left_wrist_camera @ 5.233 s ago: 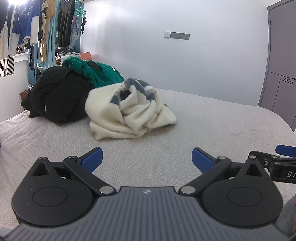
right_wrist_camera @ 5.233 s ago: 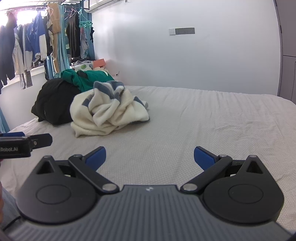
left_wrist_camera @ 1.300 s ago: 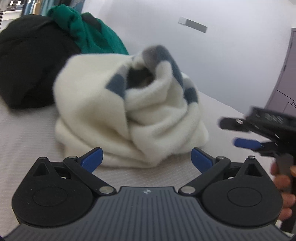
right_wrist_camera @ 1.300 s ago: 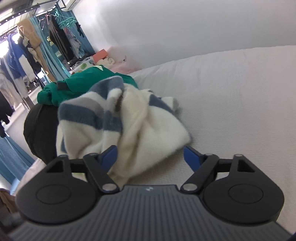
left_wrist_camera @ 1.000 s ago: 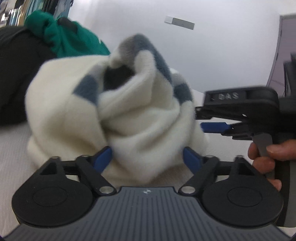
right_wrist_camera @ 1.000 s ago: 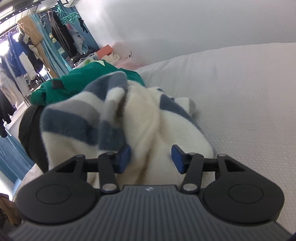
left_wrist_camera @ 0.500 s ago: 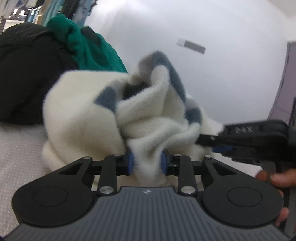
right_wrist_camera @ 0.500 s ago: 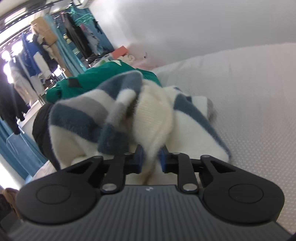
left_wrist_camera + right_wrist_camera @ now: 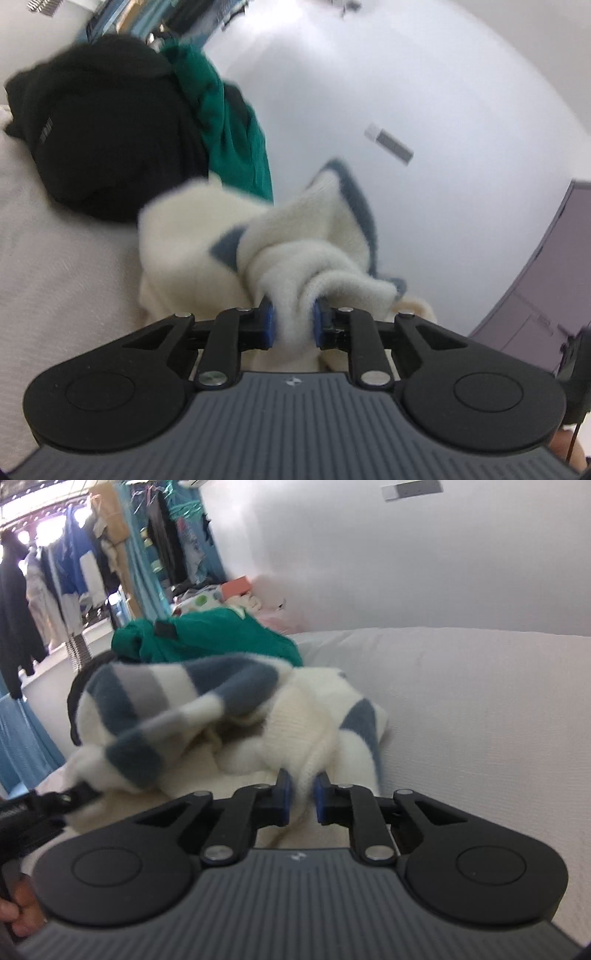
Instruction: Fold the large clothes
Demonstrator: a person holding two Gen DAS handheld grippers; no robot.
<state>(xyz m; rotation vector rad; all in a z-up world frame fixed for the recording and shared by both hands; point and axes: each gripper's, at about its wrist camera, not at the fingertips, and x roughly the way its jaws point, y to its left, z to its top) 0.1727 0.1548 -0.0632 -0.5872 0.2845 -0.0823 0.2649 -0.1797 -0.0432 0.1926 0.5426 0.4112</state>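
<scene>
Bedroom scene: a bed with a pale textured cover [image 9: 480,701] is used as the work surface, white wall behind, hanging clothes [image 9: 66,565] at the far left in the right wrist view. A cream fleece sweater with blue-grey stripes [image 9: 229,716] is bunched on the cover, beside a black garment [image 9: 103,129] and a green garment [image 9: 229,122] piled behind it, apparently waiting their turn.

Left gripper [image 9: 293,325]: jaws have just been closing and are now nearly together, a thick wad of cream fleece pinched between the blue pads. Right gripper [image 9: 301,799]: jaws also just closed down, a narrower ridge of the same sweater clamped between its pads. Two separate points are held, likely so the crumpled sweater can be raised off the pile and shaken out flat before any fold is made. The sweater is seen stretched upward from the left grip, blurred, with its lower part apparently on the bed; whether it touches the black garment cannot be told.

Folding itself is judged not yet begun; only pick-up and spreading. Risk: fleece is bulky, so layers may be caught together and the sweater may stay twisted.
</scene>
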